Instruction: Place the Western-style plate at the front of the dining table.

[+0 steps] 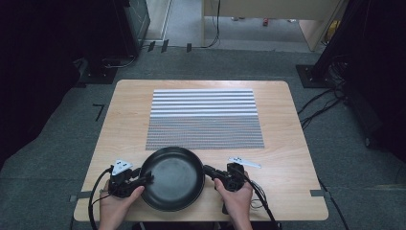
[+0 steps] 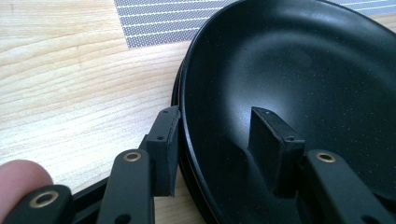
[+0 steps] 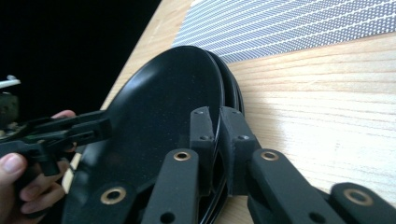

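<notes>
A black round pan (image 1: 172,179) lies at the near edge of the wooden table (image 1: 287,163), and a second rim shows right under it. My left gripper (image 1: 148,178) straddles the pan's left rim. In the left gripper view (image 2: 215,126) one pad stands just outside the pan (image 2: 289,70) and the other inside it, clear of the wall. My right gripper (image 1: 207,170) is shut on the right rim. Its pads pinch the pan's (image 3: 159,112) edge in the right gripper view (image 3: 216,116), which also shows the left gripper (image 3: 93,128) across the pan.
A grey and white striped mat (image 1: 203,117) covers the table's middle, just beyond the pan. Bare wood lies to either side of it. Carpet, dark stands and cables (image 1: 321,103) surround the table.
</notes>
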